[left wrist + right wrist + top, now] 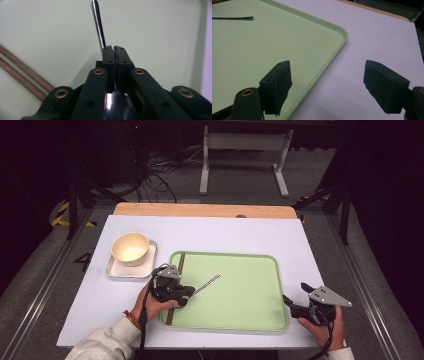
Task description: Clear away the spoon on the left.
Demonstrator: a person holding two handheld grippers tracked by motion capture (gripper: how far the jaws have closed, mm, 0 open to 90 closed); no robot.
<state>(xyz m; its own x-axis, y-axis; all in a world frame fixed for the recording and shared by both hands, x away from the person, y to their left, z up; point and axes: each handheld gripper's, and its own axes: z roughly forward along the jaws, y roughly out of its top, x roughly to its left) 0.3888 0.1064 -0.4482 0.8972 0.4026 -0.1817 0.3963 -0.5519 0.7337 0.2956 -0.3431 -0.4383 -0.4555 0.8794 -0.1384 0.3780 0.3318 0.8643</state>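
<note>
Left gripper (114, 50) clamps the spoon (98, 23) over the tray (250, 320) (likely lifting); right gripper (332, 87) waits, jaws wide, empty.

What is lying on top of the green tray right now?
On the green tray lie a pair of brown chopsticks along its left edge and a metal utensil, clamped by the left gripper. The gripper covers the utensil's working end.
</note>
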